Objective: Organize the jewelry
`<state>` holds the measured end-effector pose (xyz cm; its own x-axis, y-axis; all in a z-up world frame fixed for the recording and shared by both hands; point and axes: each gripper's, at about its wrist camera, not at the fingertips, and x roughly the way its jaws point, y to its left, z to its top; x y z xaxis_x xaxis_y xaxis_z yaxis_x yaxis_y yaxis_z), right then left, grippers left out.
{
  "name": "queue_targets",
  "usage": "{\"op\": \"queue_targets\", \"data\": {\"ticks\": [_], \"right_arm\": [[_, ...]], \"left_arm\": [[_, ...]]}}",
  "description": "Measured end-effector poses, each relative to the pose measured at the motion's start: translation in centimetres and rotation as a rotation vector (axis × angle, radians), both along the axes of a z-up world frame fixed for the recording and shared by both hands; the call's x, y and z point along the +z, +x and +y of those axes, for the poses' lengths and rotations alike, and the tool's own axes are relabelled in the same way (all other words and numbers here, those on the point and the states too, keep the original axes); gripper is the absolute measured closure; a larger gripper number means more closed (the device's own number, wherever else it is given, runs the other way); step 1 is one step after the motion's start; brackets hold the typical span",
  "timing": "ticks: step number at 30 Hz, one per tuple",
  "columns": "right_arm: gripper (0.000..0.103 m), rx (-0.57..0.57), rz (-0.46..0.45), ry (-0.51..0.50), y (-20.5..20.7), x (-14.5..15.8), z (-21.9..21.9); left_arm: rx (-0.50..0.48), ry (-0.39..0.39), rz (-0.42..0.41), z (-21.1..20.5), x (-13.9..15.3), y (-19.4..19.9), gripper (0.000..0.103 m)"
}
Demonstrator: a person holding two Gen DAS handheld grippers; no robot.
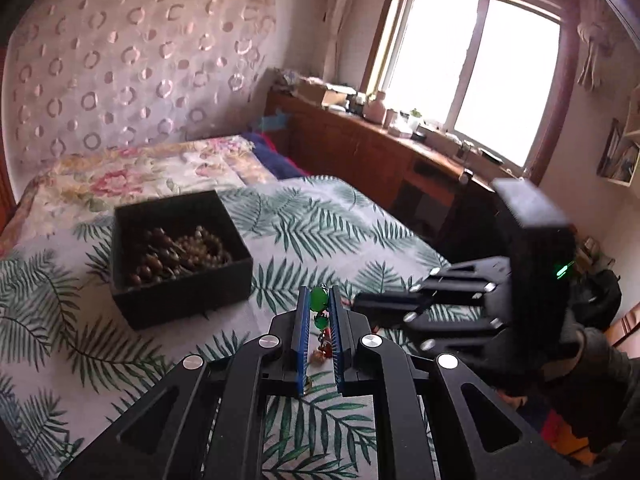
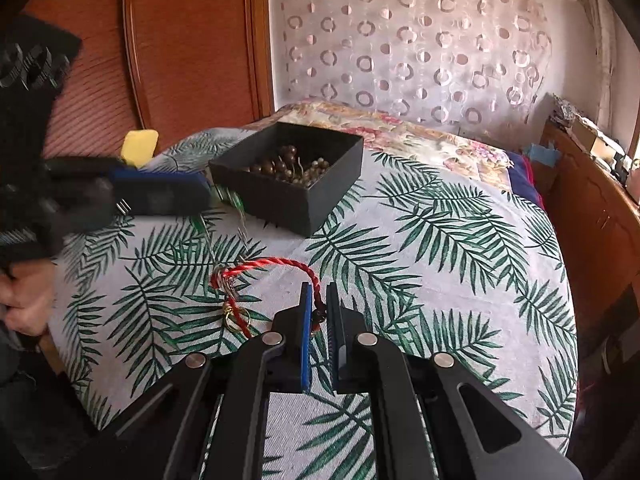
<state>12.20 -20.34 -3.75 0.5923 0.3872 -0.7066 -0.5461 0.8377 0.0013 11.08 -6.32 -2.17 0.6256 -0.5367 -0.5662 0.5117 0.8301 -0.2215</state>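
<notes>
A black box (image 1: 180, 280) with brown and pale bead strings sits on the leaf-print bedspread; it also shows in the right wrist view (image 2: 304, 196). My left gripper (image 1: 320, 300) is shut on a green bead piece (image 1: 319, 298) and holds it right of the box, above the bed. It appears blurred at the left of the right wrist view (image 2: 160, 194). My right gripper (image 2: 318, 296) is shut on the end of a red twisted cord (image 2: 280, 264) whose gold ring and bell (image 2: 234, 318) lie on the bed. It appears right of the left gripper (image 1: 440, 300).
The leaf-print bedspread (image 2: 440, 260) covers the bed, with a floral cover (image 1: 140, 172) behind the box. A wooden headboard (image 2: 180, 40) stands at the left. A wooden sideboard (image 1: 380, 148) with clutter runs under the window. A yellow object (image 2: 138, 146) lies by the headboard.
</notes>
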Motion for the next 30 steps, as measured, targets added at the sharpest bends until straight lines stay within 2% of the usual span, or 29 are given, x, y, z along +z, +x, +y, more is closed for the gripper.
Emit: {"op": "queue_targets", "data": {"ticks": [3, 6, 15, 19, 22, 25, 27, 28, 30], "right_arm": [[0.095, 0.000, 0.012, -0.018, 0.4, -0.7, 0.5], [0.095, -0.015, 0.015, -0.015, 0.8, -1.1, 0.3], [0.095, -0.009, -0.057, 0.039, 0.9, 2.3, 0.0], [0.095, -0.011, -0.093, 0.040, 1.0, 3.8, 0.0], [0.095, -0.017, -0.094, 0.053, 0.9, 4.4, -0.5], [0.095, -0.019, -0.092, 0.047, 0.8, 4.3, -0.8], [0.095, -0.021, -0.089, 0.043, 0.8, 4.0, -0.8], [0.095, -0.023, -0.087, 0.042, 0.8, 3.9, -0.9], [0.095, -0.027, -0.085, 0.042, 0.8, 3.7, -1.1]], "left_arm": [[0.019, -0.019, -0.026, 0.7, 1.0, -0.1, 0.101], [0.045, -0.025, -0.037, 1.7, 1.6, -0.1, 0.102], [0.091, -0.006, -0.050, 3.6, 2.1, 0.9, 0.103], [0.102, 0.034, -0.031, 3.7, 1.1, 1.5, 0.103], [0.100, 0.087, 0.026, 3.2, -1.2, 2.4, 0.103], [0.093, 0.120, 0.089, 2.6, -3.8, 3.2, 0.097], [0.079, 0.141, 0.117, 1.9, -5.4, 3.7, 0.082], [0.076, 0.146, 0.125, 1.7, -5.8, 3.8, 0.071], [0.067, 0.158, 0.139, 1.1, -6.7, 4.1, 0.069]]}}
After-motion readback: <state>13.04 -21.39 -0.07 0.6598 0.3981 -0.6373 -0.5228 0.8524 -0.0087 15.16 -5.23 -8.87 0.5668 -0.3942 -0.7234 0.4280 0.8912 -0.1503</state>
